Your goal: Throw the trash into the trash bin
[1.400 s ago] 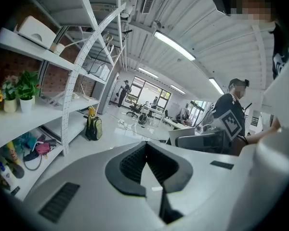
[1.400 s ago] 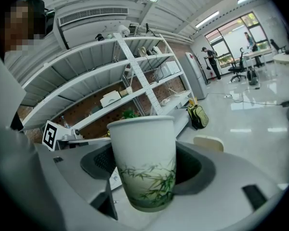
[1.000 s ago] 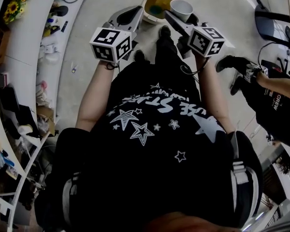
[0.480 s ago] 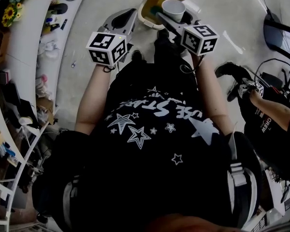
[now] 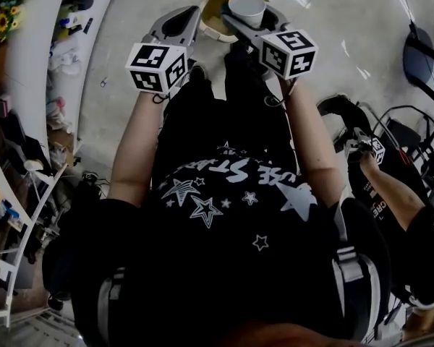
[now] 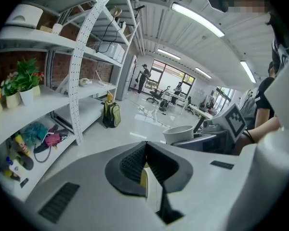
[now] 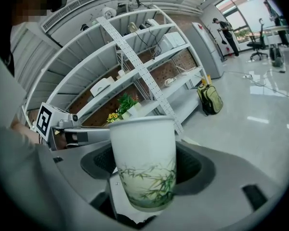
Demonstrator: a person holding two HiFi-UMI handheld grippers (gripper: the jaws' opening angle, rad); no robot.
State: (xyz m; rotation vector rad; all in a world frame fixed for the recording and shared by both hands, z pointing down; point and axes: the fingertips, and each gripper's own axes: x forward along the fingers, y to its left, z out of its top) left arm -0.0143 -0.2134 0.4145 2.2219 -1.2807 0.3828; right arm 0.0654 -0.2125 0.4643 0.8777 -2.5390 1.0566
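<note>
White paper is what the right gripper (image 5: 250, 19) is clamping: a cup (image 7: 144, 162) printed with green bamboo leaves. It is standing mouth-up between the jaws, which are spread wide and pressing on its lower sides while its rim is showing above them. In the head view the cup is sitting over the open mouth of the bin (image 5: 211, 30), a cream tub on the floor (image 5: 130, 20) just ahead of the person's feet; how high above the bin it is hanging I cannot tell. The left gripper (image 6: 145, 150) is being held just beside the right one, over the bin's left edge, with its jaws clenched together, pad against pad. A pale sliver is showing behind the pads, and whether it is part of the gripper I cannot tell. Both marker cubes are facing up towards the head camera, the left cube (image 5: 155, 67) and the right cube (image 5: 289, 51) well apart. From the left gripper view the cup is showing to the right, and beyond it white shelves (image 6: 77, 71) with potted plants (image 6: 26, 78) are lining the room — a green backpack (image 6: 111, 114) is leaning at their foot.
</note>
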